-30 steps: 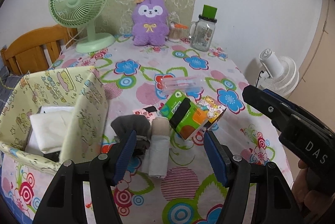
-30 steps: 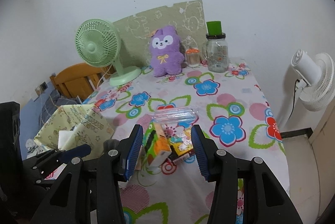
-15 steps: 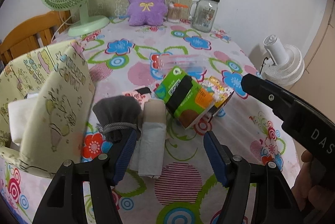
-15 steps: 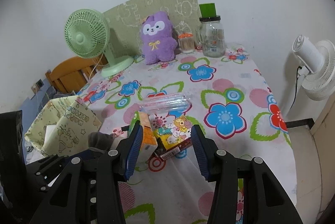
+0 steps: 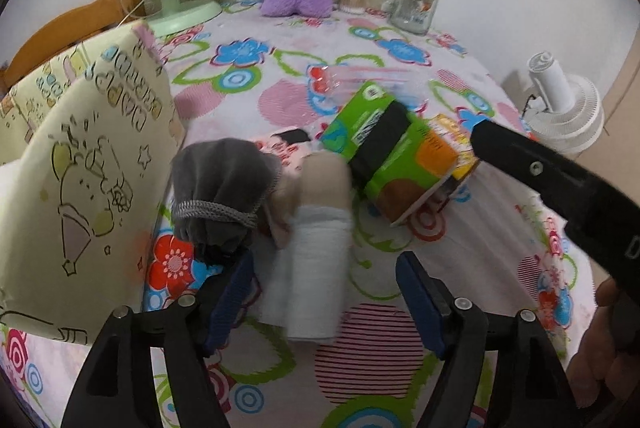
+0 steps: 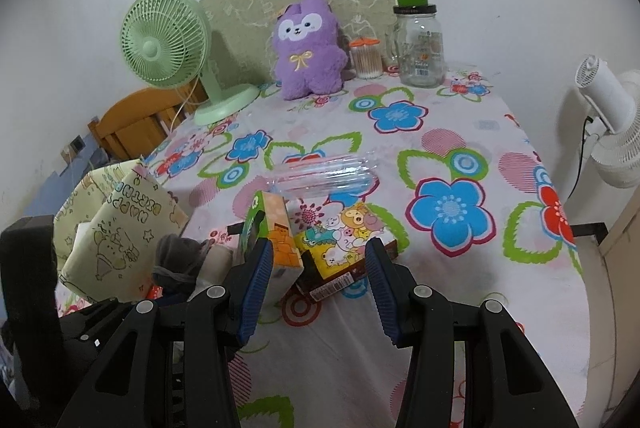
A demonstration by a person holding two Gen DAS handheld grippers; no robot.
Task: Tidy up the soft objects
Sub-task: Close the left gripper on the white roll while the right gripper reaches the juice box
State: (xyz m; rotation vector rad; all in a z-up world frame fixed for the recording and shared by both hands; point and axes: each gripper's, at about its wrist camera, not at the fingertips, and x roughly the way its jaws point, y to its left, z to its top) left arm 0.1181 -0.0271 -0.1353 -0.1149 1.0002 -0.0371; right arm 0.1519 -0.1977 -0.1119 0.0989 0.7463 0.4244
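White rolled sock (image 5: 316, 260) between spread left jaws, hidden from right wrist view; right jaws likewise spread, empty.

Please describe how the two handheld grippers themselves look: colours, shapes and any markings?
Both the left gripper and the right gripper are black plastic, with two angular fingers carrying ribbed blue pads and silver screws. The right gripper's body bears white letters, partly cut off. No cables show.

I see a flower-print table (image 6: 460, 308).
Far: green fan (image 6: 168, 40), purple plush (image 6: 308, 52), jar (image 6: 420, 44); near left: rolled socks (image 5: 316, 240), fabric bin (image 5: 92, 164).
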